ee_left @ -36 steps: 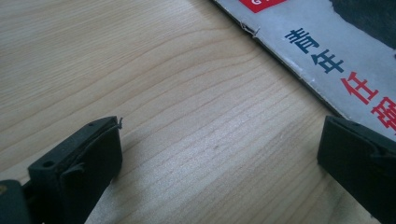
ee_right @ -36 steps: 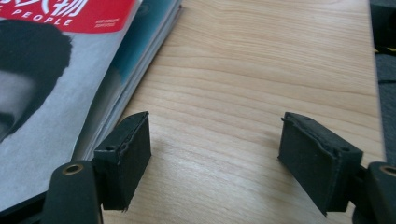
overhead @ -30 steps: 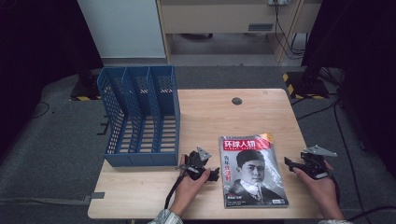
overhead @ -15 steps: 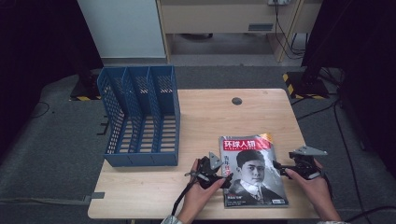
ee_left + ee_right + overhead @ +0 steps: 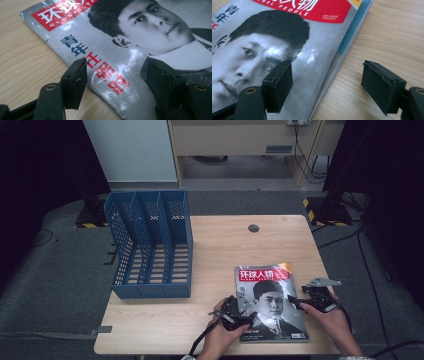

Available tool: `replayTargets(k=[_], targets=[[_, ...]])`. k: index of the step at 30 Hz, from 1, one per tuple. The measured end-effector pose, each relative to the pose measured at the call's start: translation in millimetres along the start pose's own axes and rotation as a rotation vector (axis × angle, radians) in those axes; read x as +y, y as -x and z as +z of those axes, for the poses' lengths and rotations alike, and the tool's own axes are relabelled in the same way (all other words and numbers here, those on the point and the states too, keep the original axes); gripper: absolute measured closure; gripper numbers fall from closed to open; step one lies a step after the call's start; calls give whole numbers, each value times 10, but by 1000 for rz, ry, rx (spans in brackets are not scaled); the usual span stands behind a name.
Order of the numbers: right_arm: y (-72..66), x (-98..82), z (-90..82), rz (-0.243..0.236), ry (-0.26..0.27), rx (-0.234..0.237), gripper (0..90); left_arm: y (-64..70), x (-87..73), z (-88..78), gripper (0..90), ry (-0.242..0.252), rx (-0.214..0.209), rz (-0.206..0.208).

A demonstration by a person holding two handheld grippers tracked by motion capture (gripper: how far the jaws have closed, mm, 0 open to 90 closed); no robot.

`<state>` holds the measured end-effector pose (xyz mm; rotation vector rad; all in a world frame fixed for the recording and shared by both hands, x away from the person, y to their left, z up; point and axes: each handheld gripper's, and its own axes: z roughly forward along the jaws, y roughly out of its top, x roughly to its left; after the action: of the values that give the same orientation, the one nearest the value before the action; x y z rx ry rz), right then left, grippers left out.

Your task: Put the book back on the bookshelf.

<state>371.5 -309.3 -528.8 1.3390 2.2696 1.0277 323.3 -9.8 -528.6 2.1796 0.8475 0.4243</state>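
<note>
A magazine [image 5: 270, 301] with a red title band and a black-and-white portrait lies flat on the wooden table [image 5: 225, 250], near its front right. My left gripper [image 5: 242, 307] is at the magazine's left edge, open, one jaw over the wood and one over the cover [image 5: 120, 50]. My right gripper [image 5: 296, 302] is at the magazine's right edge, open, its jaws straddling that edge [image 5: 329, 67]. A second blue-edged booklet [image 5: 352, 27] peeks out from under the magazine. Nothing is held by either gripper.
A blue three-slot file holder [image 5: 150, 245] lies at the table's left side, slots open to the top. A dark round cable hole [image 5: 253, 228] sits at the back middle. Bare wood lies between the holder and the magazine.
Both grippers have moved inward from beside the magazine: the left one rightward onto its left edge, the right one leftward onto its right edge. The magazine has not moved.
</note>
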Motion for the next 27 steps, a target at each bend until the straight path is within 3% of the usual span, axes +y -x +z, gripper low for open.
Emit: replayTargets(k=[4,6,7,11,12,16,21,27], targets=[[-13,0,29,-14,-5,12,284,-21,-10,4,291,2,31,-15],[-17,1,30,-13,-4,14,292,-52,-23,14,331,8,21,-39],[-19,2,29,-15,1,25,323,-81,-29,21,332,6,-2,-57],[-55,13,34,-23,2,48,383,-108,-43,30,319,12,-22,-64],[-66,13,31,-31,3,43,388,-139,-49,38,316,10,-39,-89],[-64,12,-2,-23,13,38,455,-161,-38,51,309,9,-43,-88],[-106,38,-95,-9,82,49,520,-179,-29,66,305,10,-50,-82],[-179,59,-181,21,144,121,539,-188,-25,70,305,9,-53,-76]])
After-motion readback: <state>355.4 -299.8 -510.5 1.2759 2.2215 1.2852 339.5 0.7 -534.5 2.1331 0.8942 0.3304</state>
